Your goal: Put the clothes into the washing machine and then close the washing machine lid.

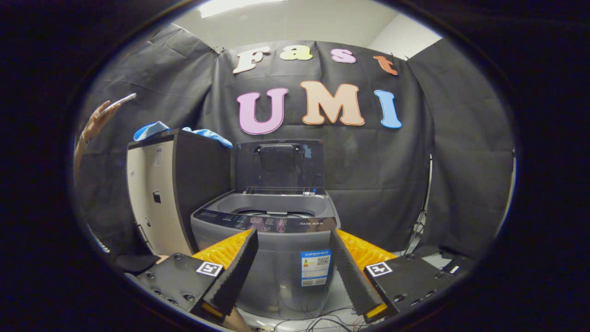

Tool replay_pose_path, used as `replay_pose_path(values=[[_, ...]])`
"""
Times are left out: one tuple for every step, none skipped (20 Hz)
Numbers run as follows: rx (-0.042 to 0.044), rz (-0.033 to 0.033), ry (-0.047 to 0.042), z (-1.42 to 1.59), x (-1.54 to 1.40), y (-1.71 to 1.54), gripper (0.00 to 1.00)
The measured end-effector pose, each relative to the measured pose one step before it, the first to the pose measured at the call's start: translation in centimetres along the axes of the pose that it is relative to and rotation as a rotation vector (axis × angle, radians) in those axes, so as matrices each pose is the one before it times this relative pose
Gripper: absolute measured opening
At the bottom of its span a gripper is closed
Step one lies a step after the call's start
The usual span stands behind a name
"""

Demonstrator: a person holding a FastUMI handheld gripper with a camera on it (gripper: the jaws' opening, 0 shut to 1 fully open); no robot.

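Observation:
A grey top-loading washing machine (pixel 276 240) stands just ahead of my fingers, its front panel between them. Its lid (pixel 280 166) is raised upright at the back, and the tub opening (pixel 272 210) shows behind the control strip. Blue clothes (pixel 154 130) lie on top of a dark cabinet (pixel 179 193) to the left of the machine, beyond my left finger. My gripper (pixel 291 267) is open with nothing between its fingers, held low in front of the machine.
A person's raised hand (pixel 94 122) holding a phone (pixel 120 102) shows left of the cabinet. Loose cables (pixel 332 320) run on the floor below the machine. More cables and gear sit at the right by the booth wall.

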State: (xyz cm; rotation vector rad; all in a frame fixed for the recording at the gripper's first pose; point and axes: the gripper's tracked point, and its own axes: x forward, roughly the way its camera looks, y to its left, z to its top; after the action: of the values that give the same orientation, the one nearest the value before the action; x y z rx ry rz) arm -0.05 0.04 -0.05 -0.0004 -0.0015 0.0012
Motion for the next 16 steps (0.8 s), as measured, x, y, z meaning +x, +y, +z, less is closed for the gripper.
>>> replay_pose_path(values=[[0.00128,-0.01335,-0.00094,0.016,0.083,-0.404,0.97],[0.00077,-0.00328,-0.00100,0.063,-0.044,-0.048,0.97],[-0.00106,-0.00170,0.00031,-0.050,0.026,0.108,0.97],[-0.00120,-0.00212,0.00147,-0.030,-0.008,-0.031,0.97],[0.00000,-0.01040,0.00636,-0.127,0.105,-0.223,0.97],[-0.00264,-0.01487,0.00896,-0.144,0.068,-0.287,0.97],[-0.00979,-0.01496,0.01301,-0.028,0.118,-0.154,0.97],[-0.01270,-0.01095,0.00535,0.471,0.150,0.056,0.96],[-0.01447,-0.00283,-0.00125,0.803,0.294,0.369,0.96],[-0.00902,0.00190,-0.00117,1.289,0.380,0.594,0.96],[-0.00775,-0.00325,0.00392,1.149,0.556,0.726,0.96],[-0.00415,0.00214,-0.00500,1.644,0.532,0.934,0.96],[0.00033,0.01002,-0.02050,1.874,0.563,1.320,0.96],[0.01224,0.01750,-0.02500,2.020,0.643,1.624,0.96],[0.01994,0.02648,-0.01764,1.898,0.848,2.101,0.96],[0.02360,0.03527,-0.01081,1.667,1.056,2.276,0.96]])
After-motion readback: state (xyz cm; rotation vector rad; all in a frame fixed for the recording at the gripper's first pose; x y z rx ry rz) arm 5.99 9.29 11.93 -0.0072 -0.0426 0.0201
